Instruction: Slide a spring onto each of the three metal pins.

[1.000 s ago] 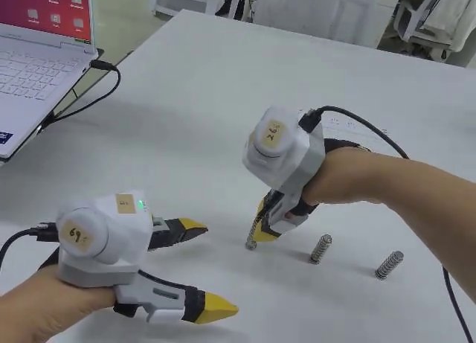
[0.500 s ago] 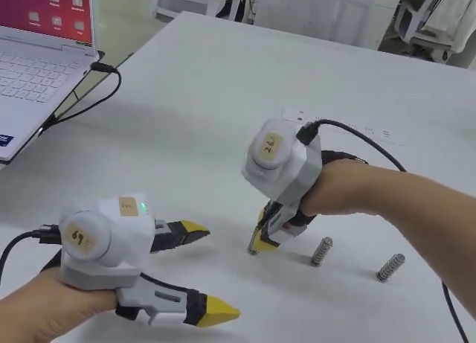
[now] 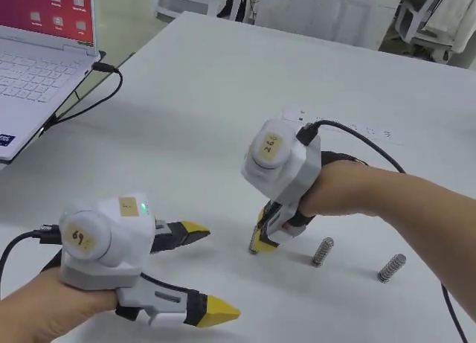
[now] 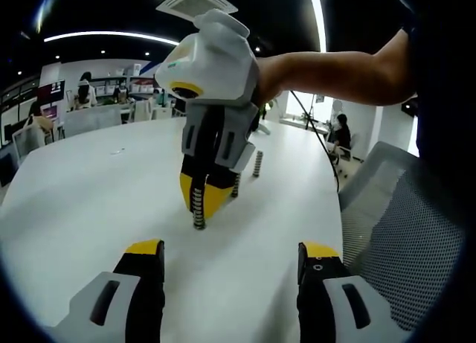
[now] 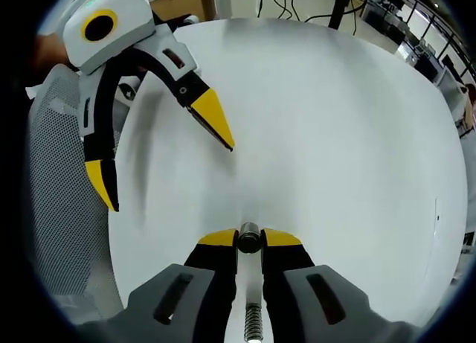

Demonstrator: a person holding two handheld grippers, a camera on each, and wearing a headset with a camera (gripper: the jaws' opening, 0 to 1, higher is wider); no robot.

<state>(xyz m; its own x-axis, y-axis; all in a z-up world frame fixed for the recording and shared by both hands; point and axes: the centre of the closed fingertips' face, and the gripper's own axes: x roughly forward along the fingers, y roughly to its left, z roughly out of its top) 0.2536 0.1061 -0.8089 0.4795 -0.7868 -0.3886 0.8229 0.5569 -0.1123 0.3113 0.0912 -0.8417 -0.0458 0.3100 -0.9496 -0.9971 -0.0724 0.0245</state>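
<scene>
My right gripper [image 3: 259,242] points straight down at the white table [image 3: 223,90], shut on a small upright metal spring [image 4: 198,213] whose lower end touches the tabletop. In the right gripper view the round metal end [image 5: 249,237] of that spring sits pinched between the yellow tips. Two more springs [image 3: 322,251] [image 3: 390,267] stand slightly tilted to its right. My left gripper [image 3: 208,268] hovers at the near left, open and with nothing in it, aimed at the right gripper [image 4: 208,190]. Whether a pin stands inside each spring cannot be made out.
An open laptop [image 3: 37,45] sits at the far left edge, with a black cable [image 3: 89,97] trailing from it. The right gripper's black cable [image 3: 357,123] runs across the table behind the person's forearm [image 3: 401,202]. Chairs [image 3: 327,12] stand beyond the far edge.
My right gripper has sunk a little toward the table with the spring, whose lower part now hides behind the tips. My left gripper has stayed put and open.
</scene>
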